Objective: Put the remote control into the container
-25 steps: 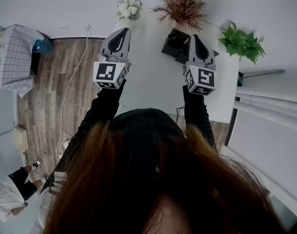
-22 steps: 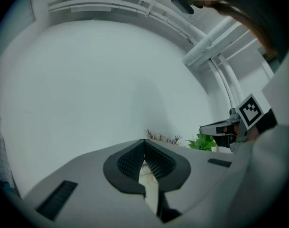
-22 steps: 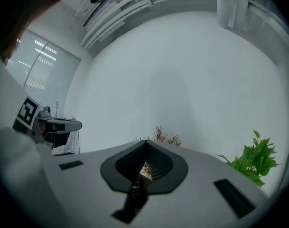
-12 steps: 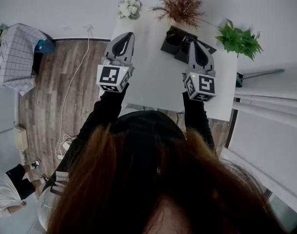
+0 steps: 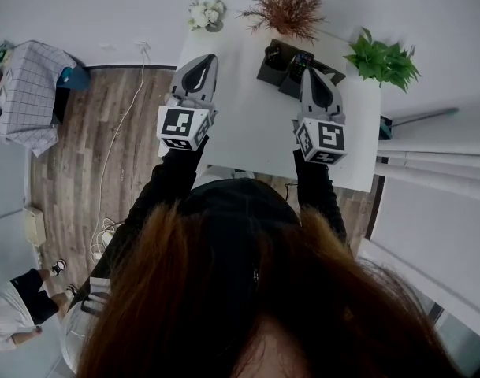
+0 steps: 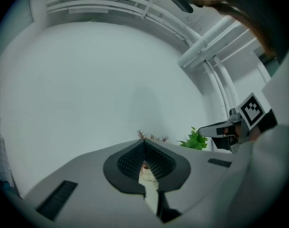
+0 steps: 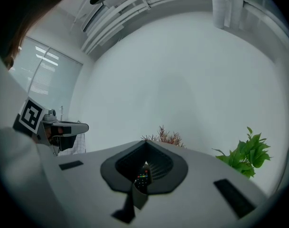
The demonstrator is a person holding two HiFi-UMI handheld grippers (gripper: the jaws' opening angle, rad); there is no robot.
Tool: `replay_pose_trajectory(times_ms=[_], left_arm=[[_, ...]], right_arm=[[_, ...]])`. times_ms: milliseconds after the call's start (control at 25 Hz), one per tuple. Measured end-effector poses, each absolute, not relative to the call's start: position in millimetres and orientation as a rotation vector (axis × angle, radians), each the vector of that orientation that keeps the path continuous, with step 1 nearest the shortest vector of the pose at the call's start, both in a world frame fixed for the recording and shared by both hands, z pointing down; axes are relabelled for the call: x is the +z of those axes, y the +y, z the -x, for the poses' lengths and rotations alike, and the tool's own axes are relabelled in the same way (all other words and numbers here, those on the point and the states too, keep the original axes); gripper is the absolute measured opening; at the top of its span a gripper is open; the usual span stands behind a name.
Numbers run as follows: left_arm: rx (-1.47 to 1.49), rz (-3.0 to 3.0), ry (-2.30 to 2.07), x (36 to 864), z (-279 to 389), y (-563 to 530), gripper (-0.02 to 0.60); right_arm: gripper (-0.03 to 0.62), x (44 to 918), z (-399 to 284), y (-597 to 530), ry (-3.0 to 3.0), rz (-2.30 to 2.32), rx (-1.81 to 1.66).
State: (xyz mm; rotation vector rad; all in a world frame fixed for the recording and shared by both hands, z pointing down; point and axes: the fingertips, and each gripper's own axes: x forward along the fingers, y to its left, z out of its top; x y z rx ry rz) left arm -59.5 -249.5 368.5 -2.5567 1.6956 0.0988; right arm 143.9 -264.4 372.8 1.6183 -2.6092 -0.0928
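Two black-sleeved arms reach out over a white surface (image 5: 251, 128), each carrying its tool level and pointed toward the far wall. The left hand-held gripper (image 5: 207, 56) hangs above the surface's left edge with its jaws closed tip to tip and nothing caught in them. In the left gripper view only a pale scrap of something beyond shows through the slot under the tips, too small to name. The right hand-held gripper (image 5: 310, 70) is likewise fully closed and carries nothing. Just past its tips lies the remote control (image 5: 301, 58), a dark bar with rows of small buttons. In the right gripper view it shows through the slot below the meeting tips, coloured buttons facing up, clear of the pads. The remote control rests at the far right part of the surface, just beside the container (image 5: 271, 63), a black open-topped box. It seems to lie on another dark flat piece next to that box, though I cannot tell what that piece is. Along the back edge stand white flowers (image 5: 206, 12), a reddish dried plant (image 5: 285, 8) and a leafy green plant (image 5: 383, 60). To the left is a wooden floor (image 5: 82, 164) with a pale cable (image 5: 117, 124) trailing across it.
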Motion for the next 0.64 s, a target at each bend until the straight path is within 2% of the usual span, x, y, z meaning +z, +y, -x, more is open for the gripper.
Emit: replay_pose_trajectory(times_ms=[640], left_arm=[[0.099, 2.522, 1.709, 362.8, 52.8, -228.6, 0.009]], right_arm=[[0.018, 361.7, -144.3, -248.1, -2.655, -1.571, -0.148]])
